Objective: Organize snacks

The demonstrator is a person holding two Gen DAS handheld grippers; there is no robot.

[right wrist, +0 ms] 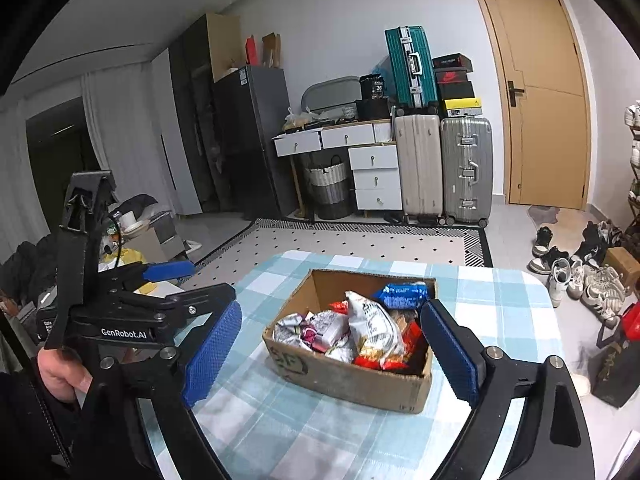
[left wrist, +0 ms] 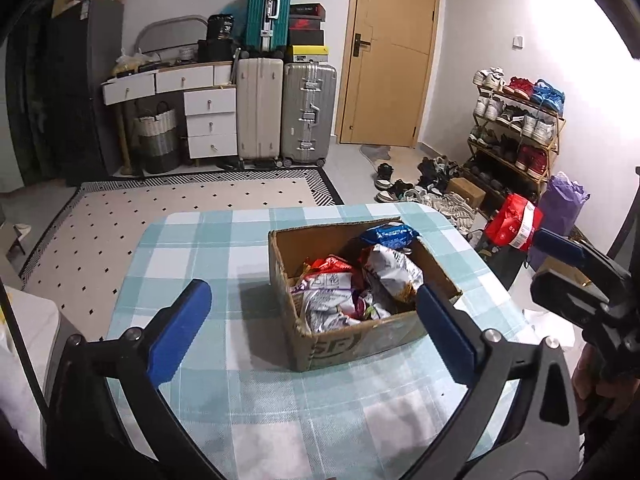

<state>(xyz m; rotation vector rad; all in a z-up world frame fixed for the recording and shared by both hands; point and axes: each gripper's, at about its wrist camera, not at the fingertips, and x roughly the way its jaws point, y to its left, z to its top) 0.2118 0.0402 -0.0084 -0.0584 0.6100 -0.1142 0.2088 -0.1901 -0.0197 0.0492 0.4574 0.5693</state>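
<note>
An open cardboard box [left wrist: 352, 340] stands on the checked table [left wrist: 192, 248]; it also shows in the right wrist view [right wrist: 344, 380]. Several snack packets fill it: a blue one [left wrist: 390, 235] on the far rim, a silver-white bag [left wrist: 394, 270], red ones [left wrist: 332, 266]. The same blue packet [right wrist: 402, 294] and white bag [right wrist: 370, 328] show from the right. My left gripper [left wrist: 312, 320] is open and empty, held above the table just in front of the box. My right gripper [right wrist: 334, 348] is open and empty, its fingers either side of the box, nearer the camera.
The table is covered with a teal-and-white checked cloth [right wrist: 500, 304]. Beyond it lie a patterned rug [left wrist: 180, 200], suitcases [left wrist: 308, 112], white drawers [left wrist: 210, 120], a door [left wrist: 388, 52] and a shoe rack [left wrist: 516, 128] with shoes on the floor. A red bag [left wrist: 514, 222] stands right of the table.
</note>
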